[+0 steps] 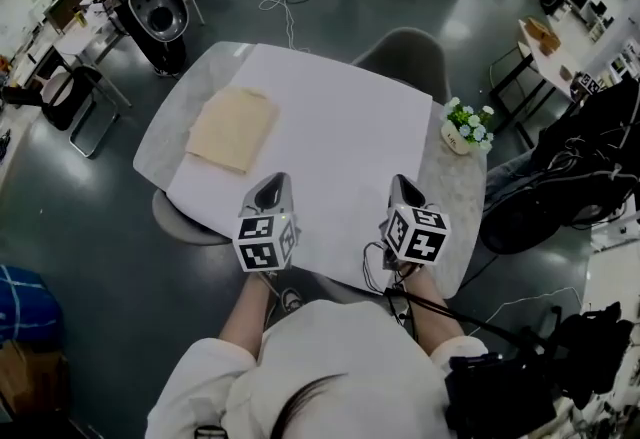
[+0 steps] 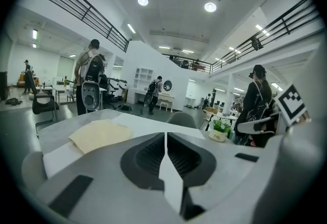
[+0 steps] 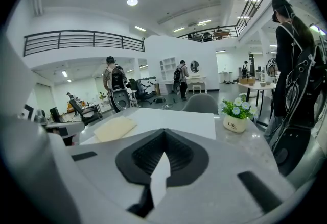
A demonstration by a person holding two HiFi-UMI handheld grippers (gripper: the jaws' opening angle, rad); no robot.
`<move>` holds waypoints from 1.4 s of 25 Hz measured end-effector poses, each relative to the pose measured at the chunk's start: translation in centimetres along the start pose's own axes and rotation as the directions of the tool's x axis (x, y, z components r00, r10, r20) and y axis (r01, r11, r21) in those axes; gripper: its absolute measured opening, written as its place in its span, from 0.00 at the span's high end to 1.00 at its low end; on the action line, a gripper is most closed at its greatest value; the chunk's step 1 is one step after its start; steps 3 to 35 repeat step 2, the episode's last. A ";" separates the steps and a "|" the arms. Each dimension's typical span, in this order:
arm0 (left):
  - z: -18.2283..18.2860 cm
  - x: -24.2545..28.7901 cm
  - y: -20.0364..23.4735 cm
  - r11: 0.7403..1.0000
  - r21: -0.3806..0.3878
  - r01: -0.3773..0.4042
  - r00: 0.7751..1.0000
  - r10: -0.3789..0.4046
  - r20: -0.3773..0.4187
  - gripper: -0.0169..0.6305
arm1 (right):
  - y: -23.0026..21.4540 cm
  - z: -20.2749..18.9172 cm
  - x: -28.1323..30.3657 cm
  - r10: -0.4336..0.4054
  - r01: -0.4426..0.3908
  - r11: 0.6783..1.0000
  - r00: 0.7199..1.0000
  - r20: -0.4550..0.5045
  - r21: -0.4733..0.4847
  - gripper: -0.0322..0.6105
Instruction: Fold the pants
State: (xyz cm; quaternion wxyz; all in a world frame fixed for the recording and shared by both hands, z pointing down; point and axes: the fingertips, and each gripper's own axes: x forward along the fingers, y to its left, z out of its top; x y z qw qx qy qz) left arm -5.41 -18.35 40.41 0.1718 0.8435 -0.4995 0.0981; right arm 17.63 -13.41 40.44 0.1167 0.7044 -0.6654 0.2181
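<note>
The pants [image 1: 232, 129] look fully folded. Short of the pants, the left gripper [image 1: 270, 187] and right gripper [image 1: 405, 190] are pressed together and empty. Likely nothing remains but withdrawing.

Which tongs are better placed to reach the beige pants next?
Left, probably. The left tongs sit nearer the folded pants, which lie on the table's left side; the right tongs are farther across.

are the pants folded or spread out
Folded: the pants lie as a compact rectangle on the white sheet, no legs showing.
</note>
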 end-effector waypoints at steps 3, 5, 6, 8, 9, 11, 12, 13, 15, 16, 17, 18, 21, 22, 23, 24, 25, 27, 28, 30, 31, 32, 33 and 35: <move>0.0 -0.1 -0.1 1.000 0.001 -0.003 1.000 0.003 -0.001 0.95 | 0.0 0.0 -0.1 0.006 -0.006 1.000 1.000 0.000 -0.002 0.96; 0.0 -0.1 -0.1 1.000 0.001 -0.003 1.000 0.003 -0.001 0.95 | 0.0 0.0 -0.1 0.006 -0.006 1.000 1.000 0.000 -0.002 0.96; 0.0 -0.1 -0.1 1.000 0.001 -0.003 1.000 0.003 -0.001 0.95 | 0.0 0.0 -0.1 0.006 -0.006 1.000 1.000 0.000 -0.002 0.96; 0.0 -0.1 -0.1 1.000 0.001 -0.003 1.000 0.003 -0.001 0.95 | 0.0 0.0 -0.1 0.006 -0.006 1.000 1.000 0.000 -0.002 0.96; 0.0 -0.1 -0.1 1.000 0.001 -0.003 1.000 0.003 -0.001 0.95 | 0.0 0.0 -0.1 0.006 -0.006 1.000 1.000 0.000 -0.002 0.96; 0.0 -0.1 -0.1 1.000 0.001 -0.003 1.000 0.003 -0.001 0.95 | 0.0 0.0 -0.1 0.006 -0.006 1.000 1.000 0.000 -0.002 0.96; 0.0 -0.1 -0.1 1.000 0.001 -0.003 1.000 0.003 -0.001 0.95 | 0.0 0.0 -0.1 0.006 -0.006 1.000 1.000 0.000 -0.002 0.96; 0.0 -0.1 -0.1 1.000 0.001 -0.003 1.000 0.003 -0.001 0.95 | 0.0 0.0 -0.1 0.006 -0.006 1.000 1.000 0.000 -0.002 0.96; 0.0 -0.1 -0.1 1.000 0.001 -0.003 1.000 0.003 -0.001 0.95 | 0.0 0.0 -0.1 0.006 -0.006 1.000 1.000 0.000 -0.002 0.96; 0.0 -0.1 -0.1 1.000 0.001 -0.003 1.000 0.003 -0.001 0.95 | 0.0 0.0 -0.1 0.006 -0.006 1.000 1.000 0.000 -0.002 0.96; 0.0 -0.1 -0.1 1.000 0.001 -0.003 1.000 0.003 -0.001 0.95 | 0.0 0.0 -0.1 0.006 -0.006 1.000 1.000 0.000 -0.002 0.96; 0.0 -0.1 -0.1 1.000 0.001 -0.003 1.000 0.003 -0.001 0.95 | 0.0 0.0 -0.1 0.006 -0.006 1.000 1.000 0.000 -0.002 0.96; 0.0 -0.1 -0.1 1.000 0.001 -0.003 1.000 0.003 -0.001 0.95 | 0.0 0.0 -0.1 0.006 -0.006 1.000 1.000 0.000 -0.002 0.96; 0.0 -0.1 -0.1 1.000 0.001 -0.003 1.000 0.003 -0.001 0.95 | 0.0 0.0 -0.1 0.006 -0.006 1.000 1.000 0.000 -0.002 0.96; 0.0 -0.1 -0.1 1.000 0.001 -0.003 1.000 0.003 -0.001 0.95 | 0.0 0.0 -0.1 0.006 -0.006 1.000 1.000 0.000 -0.002 0.96; 0.0 -0.1 -0.1 1.000 0.001 -0.003 1.000 0.003 -0.001 0.95 | 0.0 0.0 -0.1 0.006 -0.006 1.000 1.000 0.000 -0.002 0.96; 0.0 -0.1 -0.1 1.000 0.001 -0.003 1.000 0.003 -0.001 0.95 | 0.0 0.0 -0.1 0.006 -0.006 1.000 1.000 0.000 -0.002 0.96; 0.0 -0.1 -0.1 1.000 0.001 -0.003 1.000 0.003 -0.001 0.95 | 0.0 0.0 -0.1 0.006 -0.006 1.000 1.000 0.000 -0.002 0.96; 0.0 -0.1 -0.1 1.000 0.001 -0.003 1.000 0.003 -0.001 0.95 | 0.0 0.0 -0.1 0.006 -0.006 1.000 1.000 0.000 -0.002 0.96; 0.0 -0.1 -0.1 1.000 0.001 -0.003 1.000 0.003 -0.001 0.95 | 0.0 0.0 -0.1 0.006 -0.006 1.000 1.000 0.000 -0.002 0.96; 0.0 -0.1 -0.1 1.000 0.001 -0.003 1.000 0.003 -0.001 0.95 | 0.0 0.0 -0.1 0.006 -0.006 1.000 1.000 0.000 -0.002 0.96; 0.0 -0.1 -0.1 1.000 0.001 -0.003 1.000 0.003 -0.001 0.95 | 0.0 0.0 -0.1 0.006 -0.006 1.000 1.000 0.000 -0.002 0.96; 0.0 -0.1 -0.1 1.000 0.001 -0.003 1.000 0.003 -0.001 0.95 | 0.0 0.0 -0.1 0.006 -0.006 1.000 1.000 0.000 -0.002 0.96; 0.0 -0.1 -0.1 1.000 0.001 -0.003 1.000 0.003 -0.001 0.95 | 0.0 0.0 -0.1 0.006 -0.006 1.000 1.000 0.000 -0.002 0.96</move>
